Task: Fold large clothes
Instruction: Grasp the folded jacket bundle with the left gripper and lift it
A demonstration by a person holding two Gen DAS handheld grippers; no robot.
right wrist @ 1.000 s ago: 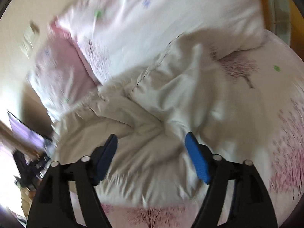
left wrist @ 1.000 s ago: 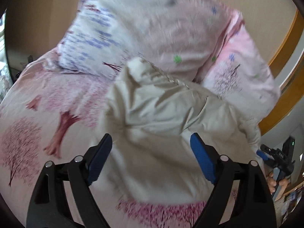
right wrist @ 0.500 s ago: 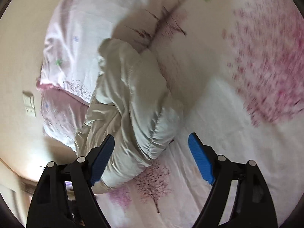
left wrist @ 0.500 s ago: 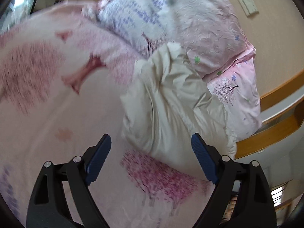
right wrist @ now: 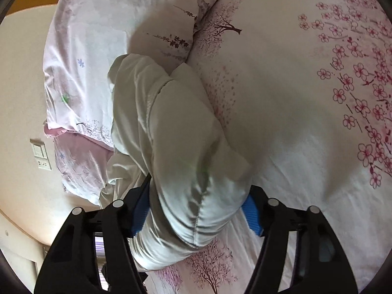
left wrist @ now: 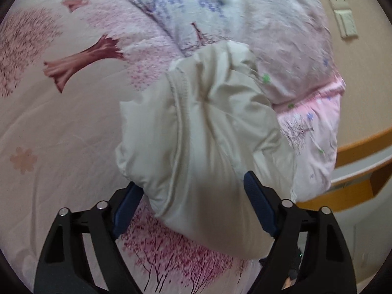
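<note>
The puffy cream jacket (left wrist: 205,134) lies lengthwise between both grippers, left (left wrist: 193,210) and right (right wrist: 196,208), on the bed (right wrist: 281,122) (fingers closing around its bulk).

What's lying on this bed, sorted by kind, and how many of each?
Cream padded garment: 1
Flower-print pillows: 2, a white one lying on a pink one
Blossom-print bedsheet: 1
Total: 4
</note>
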